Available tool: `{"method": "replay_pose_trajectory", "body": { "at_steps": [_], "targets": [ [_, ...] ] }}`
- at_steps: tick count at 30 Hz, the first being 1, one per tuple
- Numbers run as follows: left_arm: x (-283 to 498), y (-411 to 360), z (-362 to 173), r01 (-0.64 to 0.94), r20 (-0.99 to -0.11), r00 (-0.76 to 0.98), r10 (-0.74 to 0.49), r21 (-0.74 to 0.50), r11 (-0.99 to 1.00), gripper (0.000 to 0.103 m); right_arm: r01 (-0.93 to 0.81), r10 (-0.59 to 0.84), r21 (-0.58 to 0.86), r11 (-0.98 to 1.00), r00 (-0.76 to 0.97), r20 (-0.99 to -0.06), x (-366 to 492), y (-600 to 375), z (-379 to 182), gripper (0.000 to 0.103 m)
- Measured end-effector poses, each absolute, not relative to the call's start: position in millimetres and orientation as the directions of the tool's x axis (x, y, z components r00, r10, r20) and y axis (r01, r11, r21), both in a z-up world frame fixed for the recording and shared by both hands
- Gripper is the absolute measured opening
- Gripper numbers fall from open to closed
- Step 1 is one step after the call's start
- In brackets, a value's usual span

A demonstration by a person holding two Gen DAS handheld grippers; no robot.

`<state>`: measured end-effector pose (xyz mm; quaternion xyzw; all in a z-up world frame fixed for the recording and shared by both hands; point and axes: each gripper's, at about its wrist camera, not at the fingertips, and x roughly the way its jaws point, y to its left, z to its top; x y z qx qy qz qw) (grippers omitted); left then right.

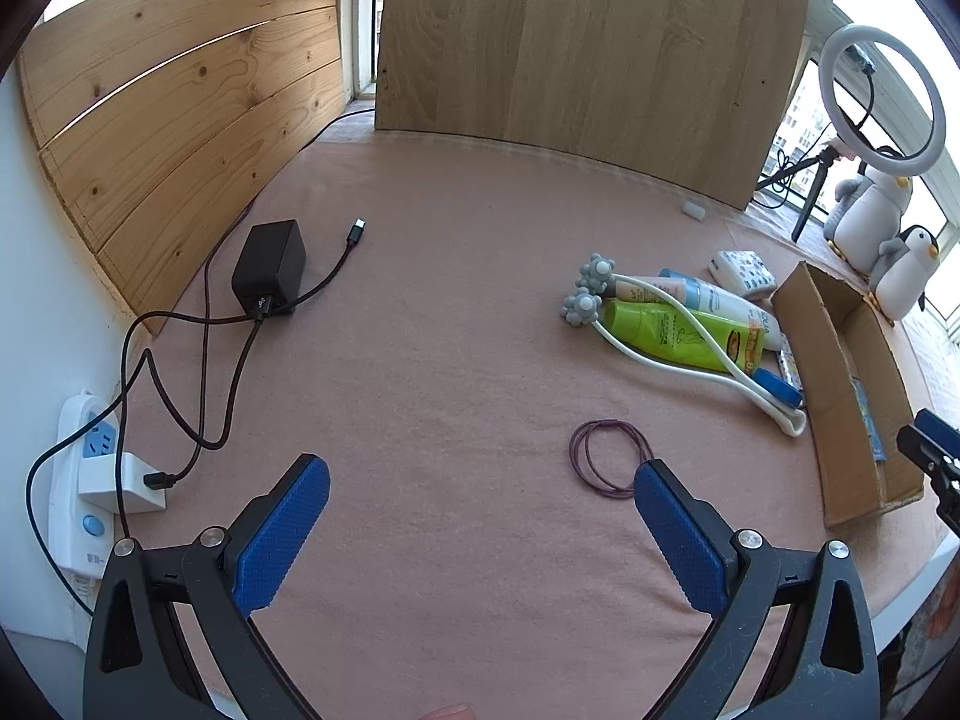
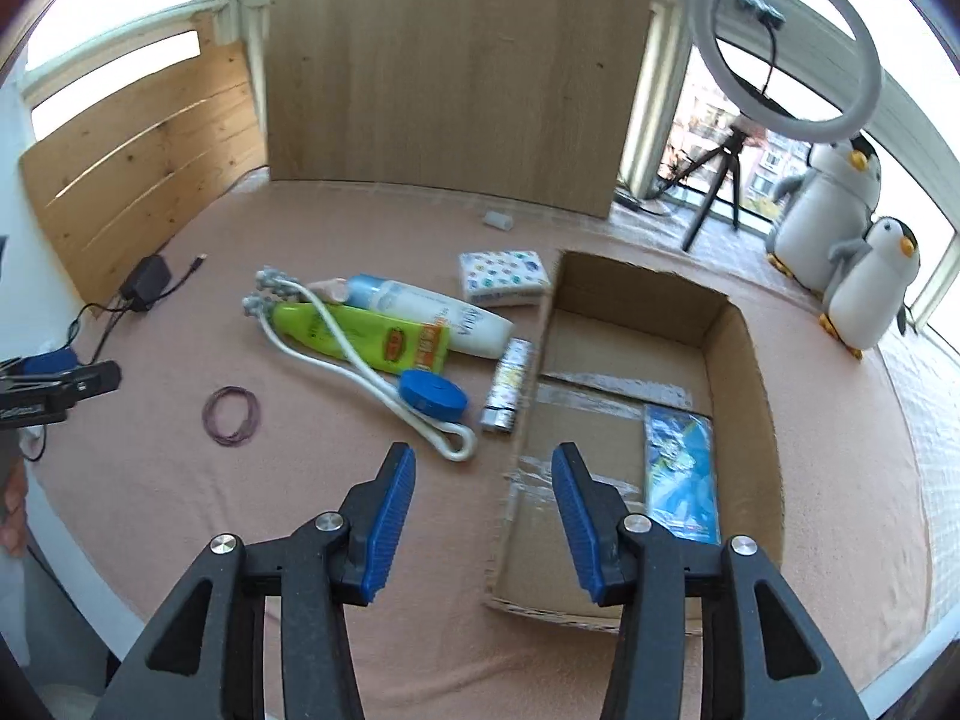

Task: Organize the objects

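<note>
Two-tool sorting scene on a pink-covered bench (image 2: 372, 540). The right tool (image 2: 483, 483) hangs with its blue pads spread wide and nothing between them, poised over the near-left wall of the open box (image 2: 747, 360). The left tool (image 1: 480, 498) is likewise fully spread and empty, low over bare cloth; in the right view it shows only at the 9 o'clock edge.

The box lies at 3 o'clock of the loose pile, its open top facing up, presumably so items can be dropped straight in. One flat blue packet (image 2: 684, 474) already lies on its floor against the near-right wall; the rest of the floor is bare.

Items awaiting sorting cluster just left of the box: a green tube (image 2: 360, 336) and a white bottle (image 2: 432, 315) lying side by side, touching; a white looped massager (image 2: 336, 336) draped across the green tube, its knobbed heads at 10 o'clock and its loop toward the right tool; a blue disc (image 2: 433, 393) by that loop; a small silver pack (image 2: 507, 387) alongside the box wall; a tissue pack (image 2: 504, 277) at 12 o'clock of the pile. A purple band (image 2: 233, 414) lies apart at 9 o'clock, just beyond the left tool's right pad.

Judgement: sorting is barely begun. The massager overlies the tube, so it probably must be lifted first.
</note>
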<state>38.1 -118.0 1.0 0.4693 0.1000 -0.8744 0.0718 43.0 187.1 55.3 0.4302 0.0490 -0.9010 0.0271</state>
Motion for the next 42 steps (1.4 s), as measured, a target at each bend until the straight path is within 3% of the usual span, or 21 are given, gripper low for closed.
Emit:
{"method": "replay_pose_trajectory", "body": {
  "at_steps": [2,6,11,17,20,22,27,29,32,34,35,42],
  "targets": [
    [39.0,-118.9,-0.7,0.206,-0.827,-0.561,-0.032,-0.102,-0.973,0.103,0.208,-0.093,-0.049,-0.977,-0.619,-0.78,43.2,157.6,46.0,0.059],
    [39.8,-117.8,-11.0,0.182,-0.829,-0.557,-0.045,-0.069,-0.981,0.103,0.313,-0.175,-0.007,-0.95,-0.55,-0.817,33.7,117.8,4.8,0.059],
    [35.1,-108.4,-29.6,0.14,-0.84,-0.542,-0.016,-0.071,-0.988,0.103,0.225,-0.177,0.07,-0.972,-0.501,-0.847,8.8,121.5,-31.7,0.059],
    [9.5,-81.5,-51.4,0.102,-0.843,-0.538,0.008,-0.074,-0.992,0.101,0.12,-0.12,0.065,-0.991,-0.537,-0.835,-2.7,156.3,-27.2,0.059],
    [-8.0,-68.9,-64.7,0.075,-0.852,-0.523,0.015,-0.064,-0.995,0.088,0.092,-0.122,0.087,-0.992,-0.517,-0.847,-4.2,168.2,-23.4,0.059],
    [-19.0,-64.2,-75.8,0.066,-0.871,-0.49,0.014,-0.053,-0.996,0.069,0.103,-0.16,0.125,-0.987,-0.517,-0.841,-4.4,167.0,-11.9,0.059],
    [-29.6,-63.7,-82.4,0.057,-0.869,-0.494,0.014,-0.049,-0.997,0.063,0.222,-0.167,0.038,-0.974,-0.599,-0.783,-28.8,152.7,40.5,0.059],
    [-29.6,-67.1,-81.8,0.053,-0.864,-0.502,0.016,-0.049,-0.997,0.055,0.259,-0.132,-0.045,-0.965,-0.628,-0.767,-59.0,159.2,56.3,0.059],
    [-32.4,-76.3,-80.5,0.067,-0.861,-0.508,0.02,-0.063,-0.996,0.033,0.302,-0.083,-0.154,-0.941,-0.646,-0.759,-120.8,180.9,67.5,0.059],
    [-32.9,-82.1,-79.3,0.071,-0.863,-0.505,0.032,-0.078,-0.994,0.01,0.305,-0.049,-0.187,-0.934,-0.627,-0.778,-167.2,198.3,64.1,0.059],
    [-33.4,-84.0,-79.2,0.073,-0.864,-0.503,0.036,-0.084,-0.994,0.004,0.316,-0.044,-0.187,-0.93,-0.6,-0.799,-190.1,205.7,58.3,0.059],
    [-33.4,-90.4,-77.6,0.089,-0.872,-0.486,0.066,-0.124,-0.988,0.002,0.468,-0.025,-0.191,-0.863,-0.417,-0.909,-289.3,209.0,-12.2,0.058]
  ]
}}
